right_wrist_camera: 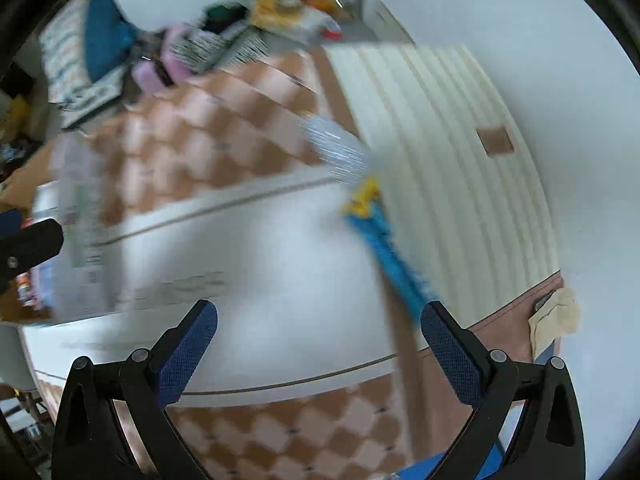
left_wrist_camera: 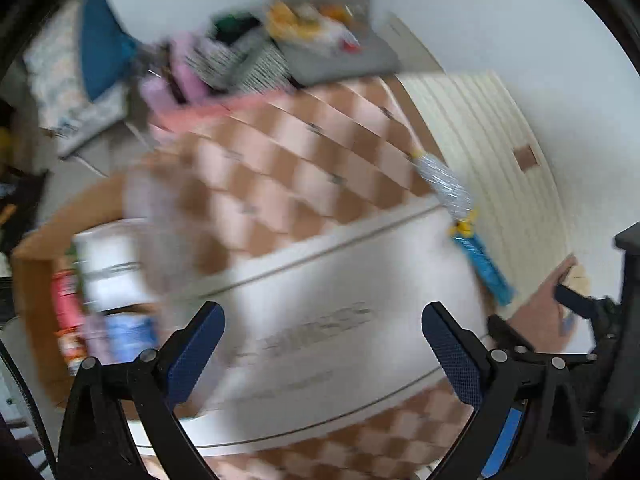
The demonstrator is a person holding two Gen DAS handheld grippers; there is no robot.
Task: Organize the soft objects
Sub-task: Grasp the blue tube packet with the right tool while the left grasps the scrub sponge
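Note:
Both views are blurred by motion. A heap of soft things (left_wrist_camera: 224, 60) lies far off at the top: pink cloth, a striped black-and-white piece, a teal cushion (left_wrist_camera: 100, 44) and a grey cap (left_wrist_camera: 328, 32). The right wrist view shows the same heap (right_wrist_camera: 200, 48). My left gripper (left_wrist_camera: 324, 356) is open over a large white box (left_wrist_camera: 320, 300), with nothing between its fingers. My right gripper (right_wrist_camera: 320, 352) is open too, over the white box (right_wrist_camera: 240, 248). A blue and yellow packet (right_wrist_camera: 384, 240) lies just past its right finger.
A brown and pink checkered floor (left_wrist_camera: 288, 168) runs under the box. A cream ribbed panel (right_wrist_camera: 440, 160) lies to the right. A cardboard box (left_wrist_camera: 48, 264) of cans and packages stands at the left. A person's hand (left_wrist_camera: 548, 304) shows at the right.

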